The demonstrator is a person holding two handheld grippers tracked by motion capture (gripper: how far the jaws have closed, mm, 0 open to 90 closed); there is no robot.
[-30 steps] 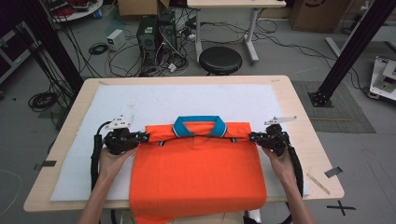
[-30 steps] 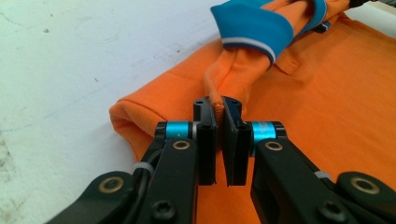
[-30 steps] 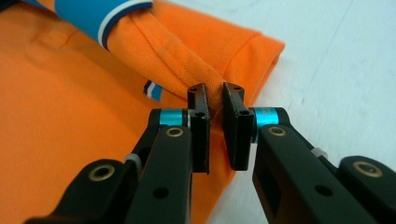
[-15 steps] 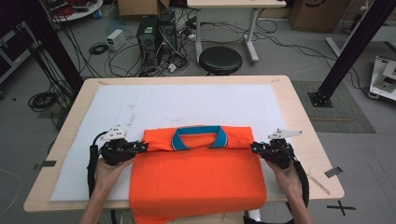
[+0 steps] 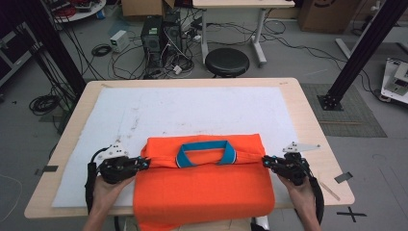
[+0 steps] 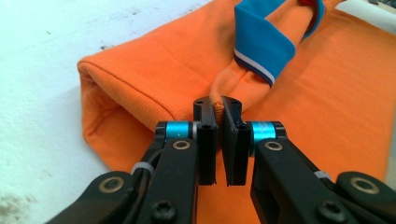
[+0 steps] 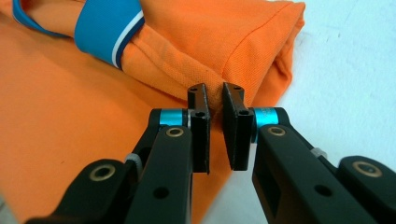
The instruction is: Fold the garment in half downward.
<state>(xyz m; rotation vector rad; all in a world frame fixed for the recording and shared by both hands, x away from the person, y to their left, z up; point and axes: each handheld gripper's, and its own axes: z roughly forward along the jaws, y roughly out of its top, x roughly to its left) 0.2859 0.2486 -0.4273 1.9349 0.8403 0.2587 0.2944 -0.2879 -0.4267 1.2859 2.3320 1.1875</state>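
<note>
An orange shirt (image 5: 202, 185) with a blue collar (image 5: 206, 153) lies folded on the white mat (image 5: 192, 108) that covers the desk (image 5: 308, 120), at the near edge, with its lower part hanging over the front of the desk. The collar sits in the middle of the shirt's upper fold, facing up.

The left gripper (image 5: 144, 162) is at the shirt's left shoulder, held in the person's left hand (image 5: 108, 185). In the left gripper view its jaws are closed on a pinch of orange cloth, a small ridge of fabric standing up between the tips, just below the collar's white stripe. The folded sleeve edge lies to the left of the jaws, resting on the mat.

The right gripper (image 5: 265, 161) is at the right shoulder, in the right hand (image 5: 300, 190). In the right gripper view its jaws grip a fold of the shirt in the same way, with the collar up and to the left and the doubled sleeve hem at the right against the mat.

Both grippers sit low, near the mat, level with each other across the shirt
</note>
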